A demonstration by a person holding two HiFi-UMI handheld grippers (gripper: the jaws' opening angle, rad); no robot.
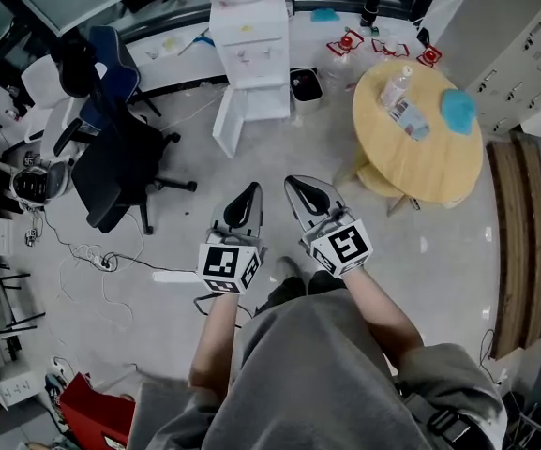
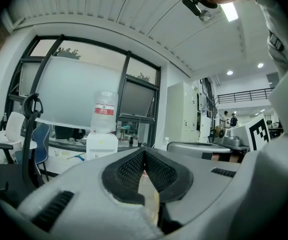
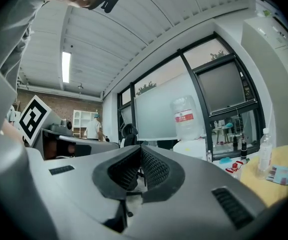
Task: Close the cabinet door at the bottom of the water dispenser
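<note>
Now the person stands on the grey floor [image 1: 289, 157] and holds both tools low in front of the body. The left tool [image 1: 251, 191] has its two jaws pressed together at the tips, and nothing is between them. The right tool [image 1: 294, 185] is just beside it at 3 o'clock, and its jaws are also pressed together and empty. Both tools point to 12 o'clock, where the white water dispenser [image 1: 248, 40] stands well apart from them, against the window side of the room. The cabinet door [image 1: 225, 125] at its bottom is open and swings out toward 7 o'clock from the dispenser, so the inside of the cabinet shows. A black bin [image 1: 306, 84] stands just beside the dispenser at 3 o'clock. The round yellow surface [image 1: 420, 157] is at 2 o'clock from the tools and carries a clear bottle [image 1: 397, 84]. A dark office chair [image 1: 120, 162] is at 9 o'clock.
</note>
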